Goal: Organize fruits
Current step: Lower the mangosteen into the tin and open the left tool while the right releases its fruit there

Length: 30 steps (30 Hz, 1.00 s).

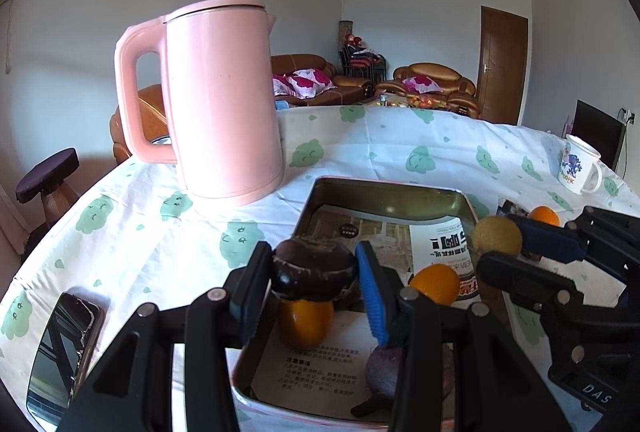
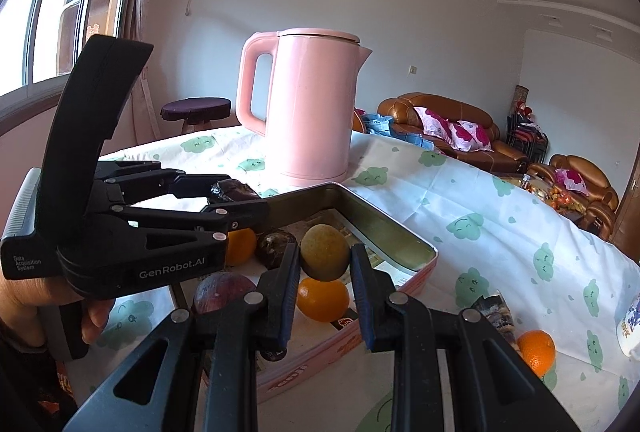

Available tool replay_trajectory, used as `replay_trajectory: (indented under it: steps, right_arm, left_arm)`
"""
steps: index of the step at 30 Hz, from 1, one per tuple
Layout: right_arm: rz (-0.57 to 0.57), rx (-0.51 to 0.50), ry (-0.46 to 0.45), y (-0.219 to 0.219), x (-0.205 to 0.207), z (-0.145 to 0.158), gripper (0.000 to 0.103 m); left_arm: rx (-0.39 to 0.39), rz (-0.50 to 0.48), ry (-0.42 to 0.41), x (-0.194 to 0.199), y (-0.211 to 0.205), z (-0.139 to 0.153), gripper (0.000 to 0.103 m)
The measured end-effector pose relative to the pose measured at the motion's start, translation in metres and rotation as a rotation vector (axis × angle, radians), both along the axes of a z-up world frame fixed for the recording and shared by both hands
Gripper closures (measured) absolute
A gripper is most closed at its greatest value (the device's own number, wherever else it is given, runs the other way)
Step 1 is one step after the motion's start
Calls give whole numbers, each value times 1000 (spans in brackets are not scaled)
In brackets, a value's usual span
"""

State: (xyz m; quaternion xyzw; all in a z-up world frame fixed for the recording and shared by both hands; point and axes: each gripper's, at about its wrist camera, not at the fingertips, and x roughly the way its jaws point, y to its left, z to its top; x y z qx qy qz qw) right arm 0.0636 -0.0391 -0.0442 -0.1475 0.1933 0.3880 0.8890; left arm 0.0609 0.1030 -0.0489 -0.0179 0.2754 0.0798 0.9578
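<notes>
A pink tin tray [image 1: 384, 192] lined with printed paper sits on the table, also in the right wrist view [image 2: 400, 232]. My left gripper [image 1: 314, 268] is shut on a dark purple fruit [image 1: 312, 268] held above the tray's near end; it also shows in the right wrist view [image 2: 236, 192]. My right gripper [image 2: 325, 260] is shut on a yellow-green fruit [image 2: 324, 252] above the tray, also seen in the left wrist view [image 1: 496, 234]. In the tray lie oranges [image 1: 306, 322] [image 1: 436, 282] and purple fruits [image 1: 384, 372] [image 2: 276, 246]. One orange [image 2: 536, 350] lies on the cloth outside.
A tall pink kettle [image 1: 224, 100] stands just behind the tray. A phone [image 1: 64, 356] lies at the left front of the table. A white printed mug [image 1: 580, 164] stands at the far right. The table has a white cloth with green figures [image 2: 500, 232].
</notes>
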Motion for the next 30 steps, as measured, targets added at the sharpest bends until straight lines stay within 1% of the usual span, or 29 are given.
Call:
replay_trajectory:
  steps: [7,12,18,22,26,28,29,30]
  right_arm:
    - [3,-22,23,4,4,-4,76]
    - [7,-37,48,6,6,-7,76]
    - [18,-66,85,11,10,-11,76]
    - [31,-92,107,14,10,-15,76]
    - [32,-96,114,14,10,-17,76]
    - [28,-98,116,14,10,-17,76]
    - [26,-99,117,14,10,-17,75]
    - [25,-102,118,14,11,-17,70]
  left_arm:
    - [21,-7,24,3,-2,-2,58]
    - [22,-14,39,4,-1,-3,58]
    - [41,-41,68,7,-5,-6,58]
    - [53,-41,73,7,-7,-6,57]
    - [63,-45,78,8,-10,-7,57]
    - [65,-44,75,8,-10,-7,53]
    - [68,-39,72,7,-10,-6,46]
    - [71,-35,66,6,-10,-6,43]
